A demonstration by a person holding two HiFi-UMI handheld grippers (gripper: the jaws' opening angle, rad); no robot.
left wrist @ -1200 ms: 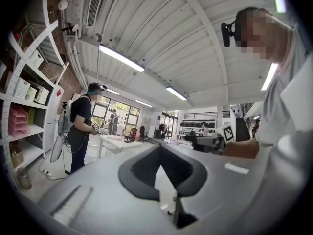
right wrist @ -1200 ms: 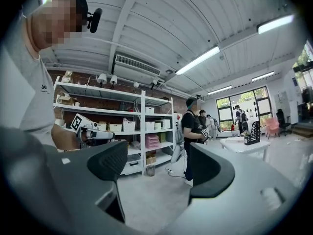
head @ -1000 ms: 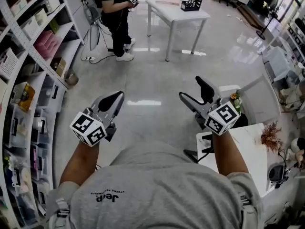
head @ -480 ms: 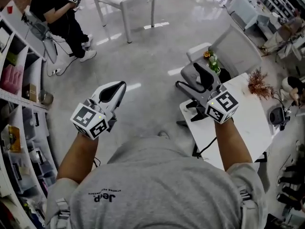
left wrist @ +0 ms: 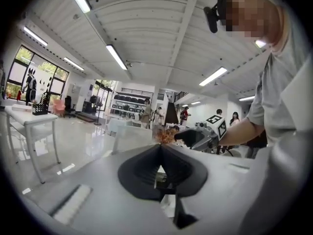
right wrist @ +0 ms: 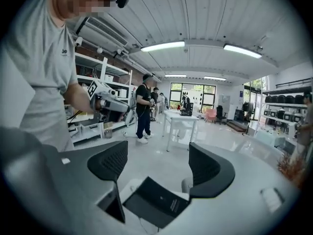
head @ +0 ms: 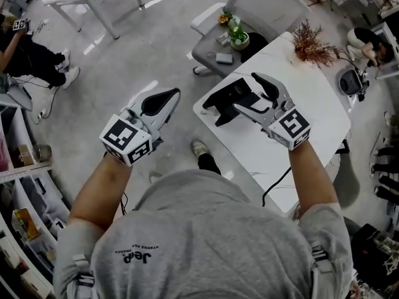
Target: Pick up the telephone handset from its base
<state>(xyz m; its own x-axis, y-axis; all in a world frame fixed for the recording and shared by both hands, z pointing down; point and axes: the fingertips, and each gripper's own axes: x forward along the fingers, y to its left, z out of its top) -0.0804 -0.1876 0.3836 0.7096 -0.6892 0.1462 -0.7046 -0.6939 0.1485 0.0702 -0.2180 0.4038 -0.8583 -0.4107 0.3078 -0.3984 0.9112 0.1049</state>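
Our right gripper point(head: 247, 93) hangs open over the phone point(head: 219, 98), our left gripper point(head: 168, 96) is closed on nothing; we have lifted nothing yet.

Left gripper point(left wrist: 160, 153), jaws together, empty.

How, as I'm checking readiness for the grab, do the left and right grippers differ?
The left gripper is shut; the right gripper is open. The left gripper hangs over the floor, the right gripper over the white table, by the black telephone. Both hold nothing.
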